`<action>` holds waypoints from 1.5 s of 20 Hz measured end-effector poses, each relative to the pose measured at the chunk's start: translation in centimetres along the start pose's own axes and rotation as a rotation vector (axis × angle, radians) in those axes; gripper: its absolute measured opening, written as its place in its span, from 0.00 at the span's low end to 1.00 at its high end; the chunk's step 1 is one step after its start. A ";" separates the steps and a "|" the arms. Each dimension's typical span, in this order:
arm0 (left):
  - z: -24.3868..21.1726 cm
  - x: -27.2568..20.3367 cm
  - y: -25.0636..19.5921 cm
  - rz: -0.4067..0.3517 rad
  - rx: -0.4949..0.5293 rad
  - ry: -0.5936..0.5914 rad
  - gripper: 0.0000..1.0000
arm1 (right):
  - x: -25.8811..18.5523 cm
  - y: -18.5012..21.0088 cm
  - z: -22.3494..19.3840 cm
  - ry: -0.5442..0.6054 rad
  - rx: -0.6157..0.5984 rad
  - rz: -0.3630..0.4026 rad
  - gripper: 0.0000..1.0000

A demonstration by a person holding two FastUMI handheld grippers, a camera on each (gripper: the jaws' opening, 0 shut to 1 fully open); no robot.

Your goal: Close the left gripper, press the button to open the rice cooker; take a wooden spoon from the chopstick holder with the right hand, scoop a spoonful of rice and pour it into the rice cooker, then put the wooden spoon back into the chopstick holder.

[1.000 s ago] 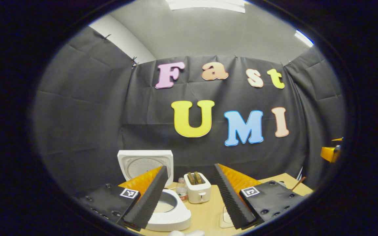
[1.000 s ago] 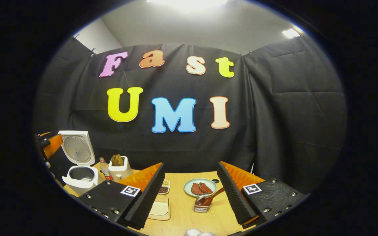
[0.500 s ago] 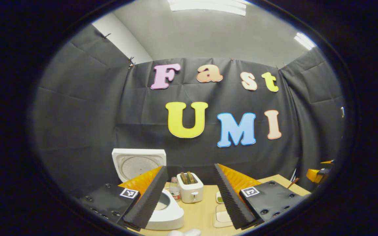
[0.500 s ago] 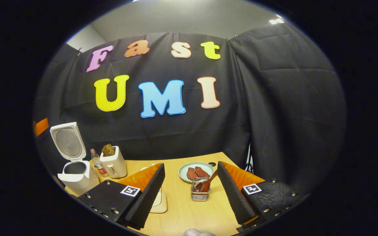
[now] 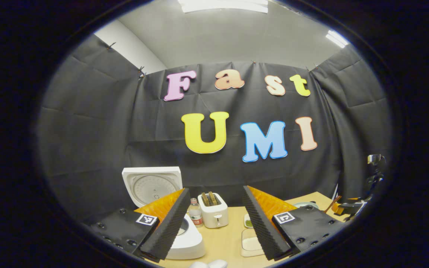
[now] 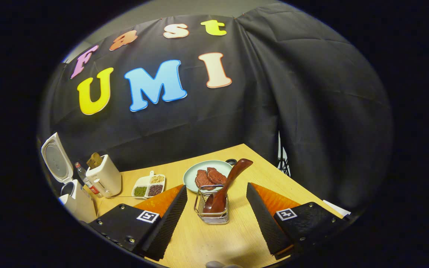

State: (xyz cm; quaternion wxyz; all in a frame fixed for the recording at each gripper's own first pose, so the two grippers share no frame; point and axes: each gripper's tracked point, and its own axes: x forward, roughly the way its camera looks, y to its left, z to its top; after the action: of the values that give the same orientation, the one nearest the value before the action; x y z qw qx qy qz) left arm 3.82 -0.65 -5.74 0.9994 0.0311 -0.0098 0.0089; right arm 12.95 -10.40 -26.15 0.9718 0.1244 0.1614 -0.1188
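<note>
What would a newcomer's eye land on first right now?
Probably the wooden spoon standing in the wire chopstick holder, dead ahead between the open right gripper fingers. Next, the rice cooker at the table's left, its lid up, beside the open left gripper.

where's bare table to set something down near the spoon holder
Bare wood lies in front of the wire chopstick holder, between the right tongs, and right of the plate toward the table edge. Crowded left: condiment tray, toaster, rice cooker.

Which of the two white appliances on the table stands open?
The rice cooker, its lid raised upright. The toaster beside it just holds bread.
</note>
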 end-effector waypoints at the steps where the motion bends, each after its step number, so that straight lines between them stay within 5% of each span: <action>1: -0.3 0.2 -0.3 0.006 0.008 0.008 0.99 | 1.4 -0.2 -0.5 0.008 0.013 -0.002 0.98; 9: -2.6 2.0 -0.7 0.075 0.014 0.070 0.99 | 9.9 -1.6 -1.5 0.033 0.006 -0.015 0.98; 18: -4.2 2.8 0.2 0.129 0.035 0.112 0.99 | 12.8 -1.9 -1.2 0.027 0.043 -0.038 0.98; 20: -4.8 3.0 0.0 0.126 0.028 0.127 0.99 | 13.1 -1.8 -1.5 0.039 0.051 -0.026 0.91; 21: -4.9 3.1 -0.1 0.122 0.023 0.132 0.99 | 13.2 -1.8 -1.7 0.052 0.056 -0.023 0.96; 25: -4.9 3.2 -0.8 0.103 0.023 0.135 0.99 | 12.5 -1.7 -1.7 0.065 0.069 -0.006 0.26; 30: -4.6 3.6 -1.0 0.090 0.029 0.122 0.99 | 12.2 -1.1 -1.6 0.070 0.073 -0.011 0.20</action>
State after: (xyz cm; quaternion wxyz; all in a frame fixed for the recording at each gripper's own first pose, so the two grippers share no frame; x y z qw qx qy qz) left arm 7.50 -1.30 -10.33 0.9962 0.0443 0.0497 0.0559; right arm 23.40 -13.35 -31.99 0.9597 0.1628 0.1914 -0.1255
